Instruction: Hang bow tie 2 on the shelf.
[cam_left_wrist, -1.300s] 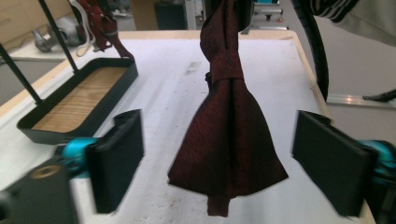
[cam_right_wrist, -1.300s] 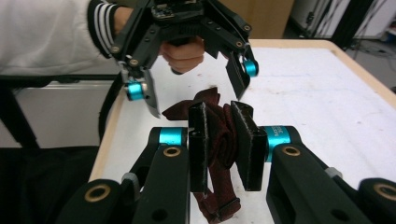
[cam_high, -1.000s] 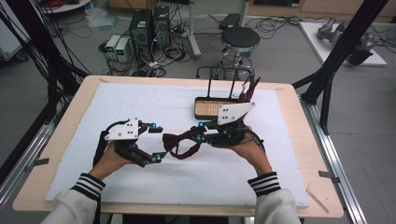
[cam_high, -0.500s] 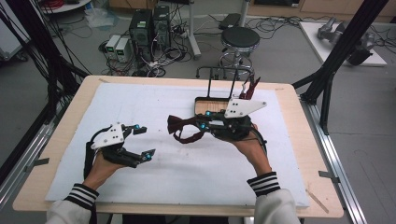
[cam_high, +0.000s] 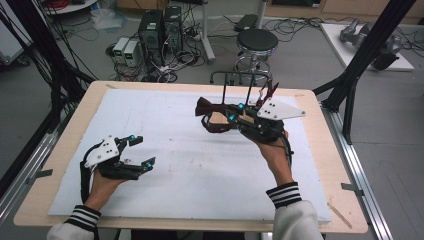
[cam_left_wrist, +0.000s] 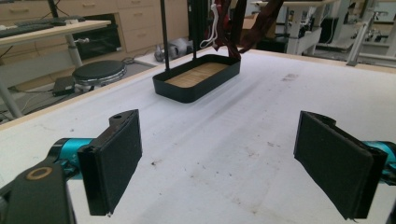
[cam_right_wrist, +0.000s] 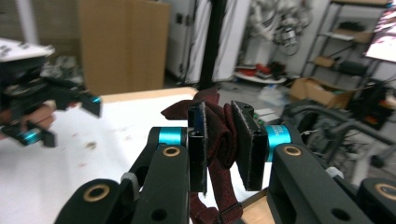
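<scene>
Change: since a second ago the left gripper (cam_high: 131, 154) drew back to the near left of the desk (cam_high: 165, 135); the right gripper (cam_high: 231, 113) carried the bow tie (cam_high: 212, 117) toward the rack (cam_high: 239, 85).
Left fingers: released, wide apart, nothing between them.
Right fingers: clenched on the dark red bow tie (cam_right_wrist: 219, 135), held above the desk beside the rack.
Rack: black tray (cam_left_wrist: 196, 79) with upright rods at the far edge; other ties (cam_left_wrist: 254, 23) hang there.
Risk: I think the loose strap may catch on a rod, or the soft cloth slips out if the grip eases too early.
</scene>
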